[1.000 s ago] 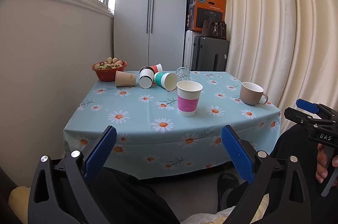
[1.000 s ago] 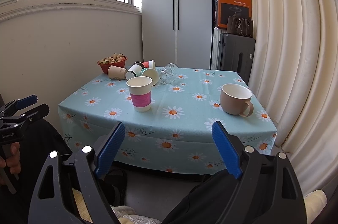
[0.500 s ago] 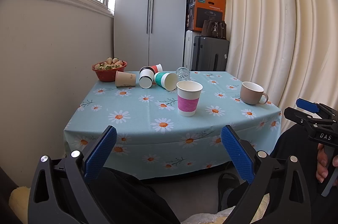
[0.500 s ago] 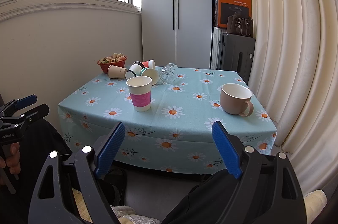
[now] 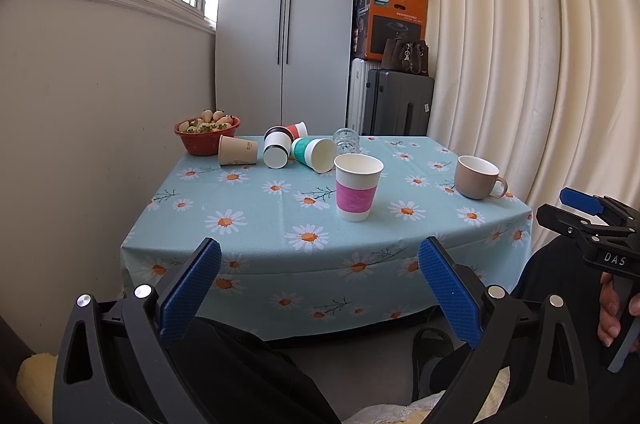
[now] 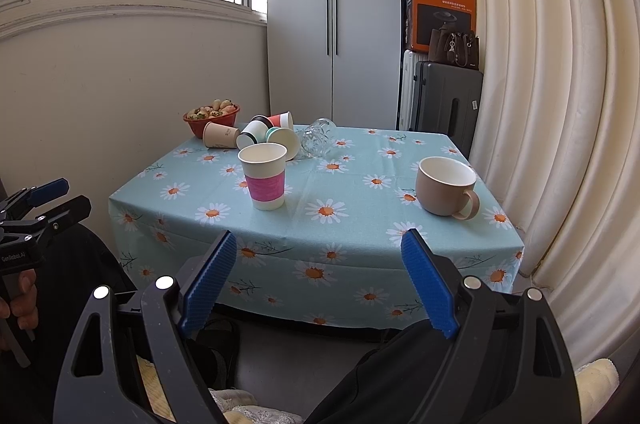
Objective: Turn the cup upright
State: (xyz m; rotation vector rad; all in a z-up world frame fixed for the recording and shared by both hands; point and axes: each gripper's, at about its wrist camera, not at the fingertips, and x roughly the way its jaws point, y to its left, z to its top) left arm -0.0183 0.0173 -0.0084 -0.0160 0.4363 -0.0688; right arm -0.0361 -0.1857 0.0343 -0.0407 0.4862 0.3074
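A pink-banded paper cup [image 5: 357,186] [image 6: 265,175] stands upright near the table's front. A beige mug [image 5: 477,177] [image 6: 445,186] stands upright at the right. At the back lie several cups on their sides: a tan one [image 5: 237,150], a black-and-white one [image 5: 277,146], a red one [image 5: 297,129] and a teal one [image 5: 314,153]. A clear glass [image 6: 317,137] lies on its side beside them. My left gripper [image 5: 319,278] and right gripper [image 6: 316,272] are open and empty, held short of the table's front edge.
A red bowl of fruit [image 5: 207,134] sits at the back left corner of the table [image 5: 248,220]. A wall runs along the left, curtains [image 6: 560,84] along the right. Suitcases [image 5: 394,102] and a wardrobe stand behind.
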